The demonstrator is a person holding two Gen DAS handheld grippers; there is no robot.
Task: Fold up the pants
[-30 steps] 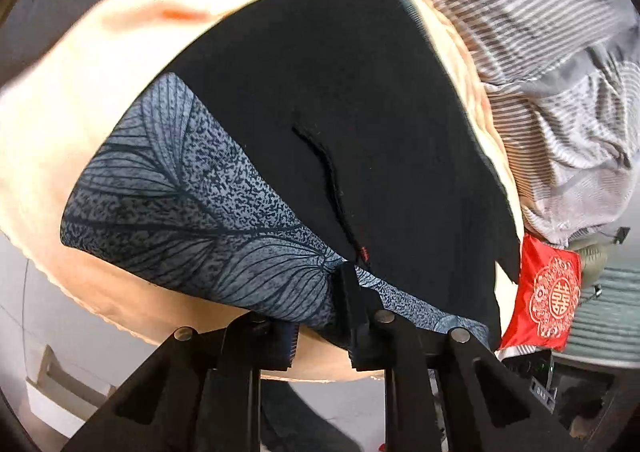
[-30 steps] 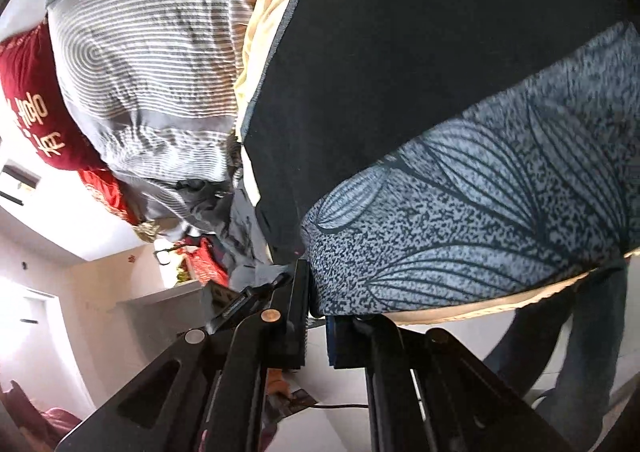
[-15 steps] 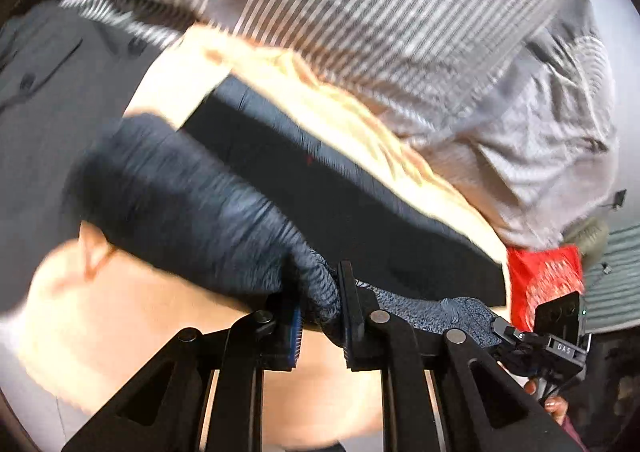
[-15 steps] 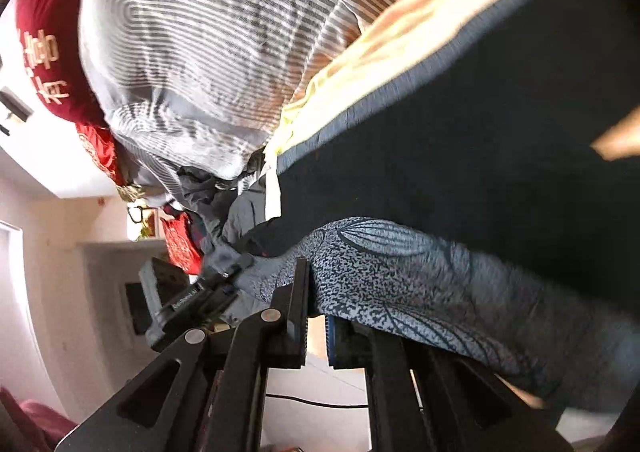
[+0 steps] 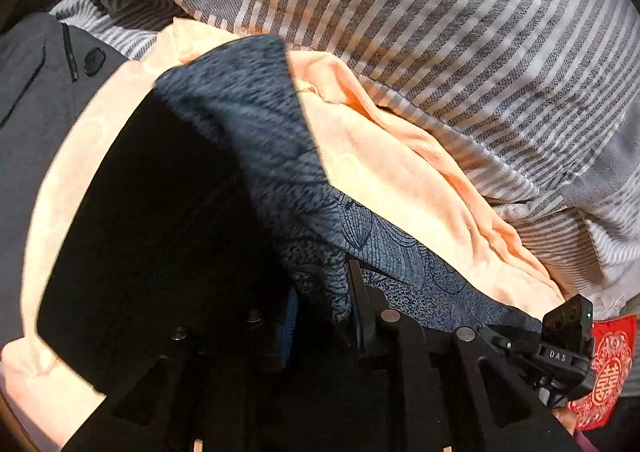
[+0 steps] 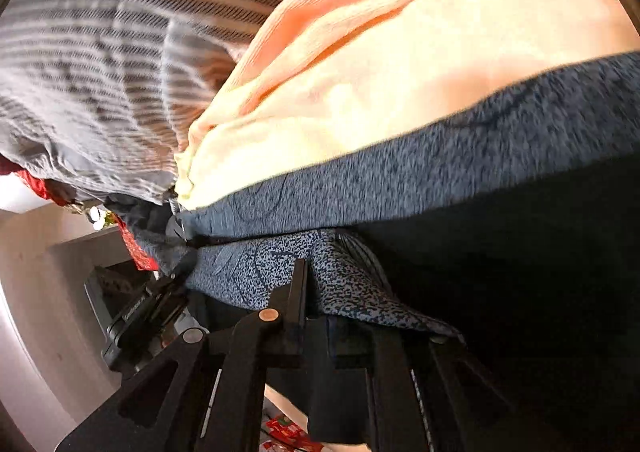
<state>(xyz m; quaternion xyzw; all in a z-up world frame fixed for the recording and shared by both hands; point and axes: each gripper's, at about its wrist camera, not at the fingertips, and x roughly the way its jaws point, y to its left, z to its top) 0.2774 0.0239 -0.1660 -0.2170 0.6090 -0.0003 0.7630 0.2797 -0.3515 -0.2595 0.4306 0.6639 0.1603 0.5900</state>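
The pants (image 5: 256, 140) are black with a blue-grey leaf-print leg end and lie on a peach blanket (image 5: 400, 172). The printed end is folded up over the black part (image 5: 160, 232), towards the striped duvet. My left gripper (image 5: 322, 312) has its jaws opening; a bunch of printed cloth still stands between them, against the right finger, with a dark gap at the left pad. My right gripper (image 6: 316, 308) is shut on the printed hem (image 6: 340, 272), which drapes over its right finger. Each gripper's body shows at the edge of the other's view.
A grey and white striped duvet (image 5: 440, 32) is piled just beyond the blanket. A dark grey buttoned garment (image 5: 40, 92) lies to the left. A red embroidered cushion (image 5: 612, 364) sits at the far right. Pale floor and furniture (image 6: 48, 292) show off the bed's side.
Both grippers have carried the printed leg end from the near edge across the black part to the edge by the striped duvet. The left jaws now stand wider than before.
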